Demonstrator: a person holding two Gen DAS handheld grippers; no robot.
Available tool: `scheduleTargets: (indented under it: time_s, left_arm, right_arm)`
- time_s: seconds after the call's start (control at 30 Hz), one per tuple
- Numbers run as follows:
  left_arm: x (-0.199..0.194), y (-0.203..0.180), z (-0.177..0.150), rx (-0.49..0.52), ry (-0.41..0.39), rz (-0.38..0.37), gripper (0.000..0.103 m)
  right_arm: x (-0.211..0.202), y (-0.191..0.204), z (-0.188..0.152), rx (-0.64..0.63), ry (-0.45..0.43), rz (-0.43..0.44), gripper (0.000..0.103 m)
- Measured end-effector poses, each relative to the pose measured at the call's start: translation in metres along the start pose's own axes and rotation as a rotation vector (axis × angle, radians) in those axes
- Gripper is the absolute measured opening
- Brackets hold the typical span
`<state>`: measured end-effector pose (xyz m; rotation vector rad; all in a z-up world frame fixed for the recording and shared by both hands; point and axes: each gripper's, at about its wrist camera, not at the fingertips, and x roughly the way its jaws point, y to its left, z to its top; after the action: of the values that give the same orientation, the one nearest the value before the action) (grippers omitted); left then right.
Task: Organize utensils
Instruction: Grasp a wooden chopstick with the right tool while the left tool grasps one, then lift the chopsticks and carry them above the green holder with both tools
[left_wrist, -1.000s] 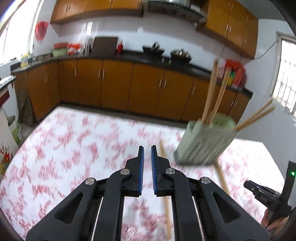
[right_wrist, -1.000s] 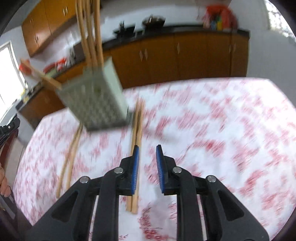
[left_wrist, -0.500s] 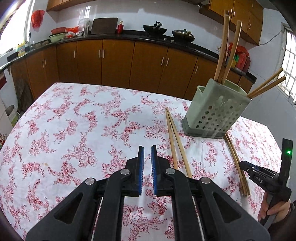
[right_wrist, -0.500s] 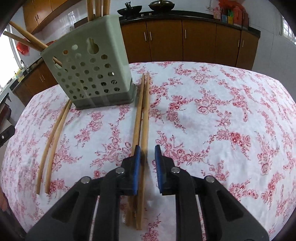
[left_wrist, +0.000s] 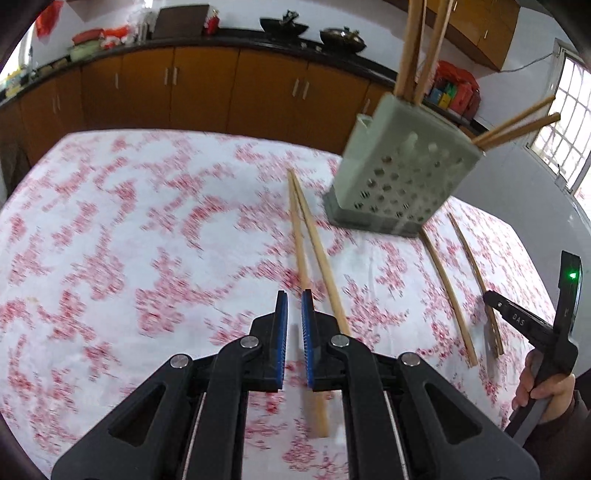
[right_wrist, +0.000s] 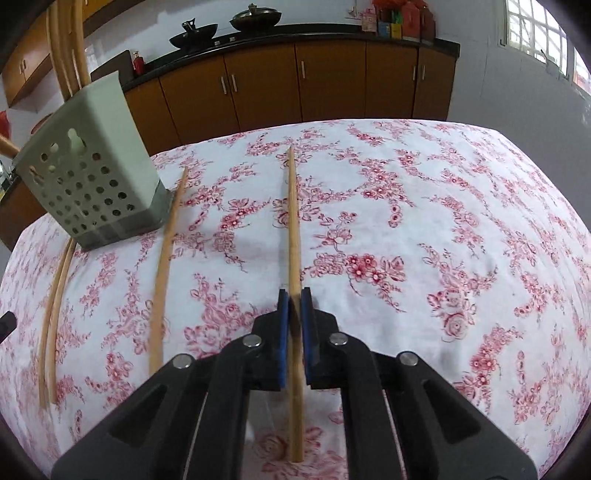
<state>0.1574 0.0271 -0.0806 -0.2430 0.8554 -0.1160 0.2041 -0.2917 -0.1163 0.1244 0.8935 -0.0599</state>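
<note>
The chopstick (right_wrist: 294, 229) pinched in my right gripper (right_wrist: 294, 295) should handle as a light, stiff, smooth wooden rod, so I expect it to swing or slip around the blue pads if held off balance. The pads are clamped on it well toward its thick near end, with the long thin part reaching out ahead; I judge that a fair hold for lifting, though a grip closer to the middle would swing less when I tip it upright for the perforated utensil holder (right_wrist: 92, 177). It looks pale tan, slender and tapered, and points away from me across the floral tablecloth (right_wrist: 443, 221). A second loose chopstick (right_wrist: 166, 254) lies to its left, its far tip just beside the holder's base, and a curved pair (right_wrist: 55, 314) lies further left, running out from under the holder's near corner. In the left wrist view, my left gripper (left_wrist: 292, 299) is closed on nothing, its pads nearly together above the cloth, near two chopsticks (left_wrist: 310, 254) lying side by side ahead of it. The holder (left_wrist: 402, 181) stands beyond them to the right, grey-green with round holes, several chopsticks (left_wrist: 413, 48) already standing or leaning out of its top. The table edges are blurred there.
</note>
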Motion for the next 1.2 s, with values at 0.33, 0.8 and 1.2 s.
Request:
scheduleTargets:
  time_s: [0.33,0.8,1.2]
  left_arm:
    - [0.024,-0.022,-0.011,0.087,0.05,0.043,0.01]
    - [0.023,0.031,0.007,-0.004,0.023,0.175,0.007]
    - [0.024,0.03,0.004,0.042,0.007,0.152,0.009]
  right_arm:
    - [0.001,0.003,-0.002,-0.014,-0.003,0.002,0.008]
    - [-0.005,0.035,-0.007,-0.092,-0.001,0.077,0.008]
    - [-0.009,0.03,-0.011,-0.057,-0.006,0.097,0.008]
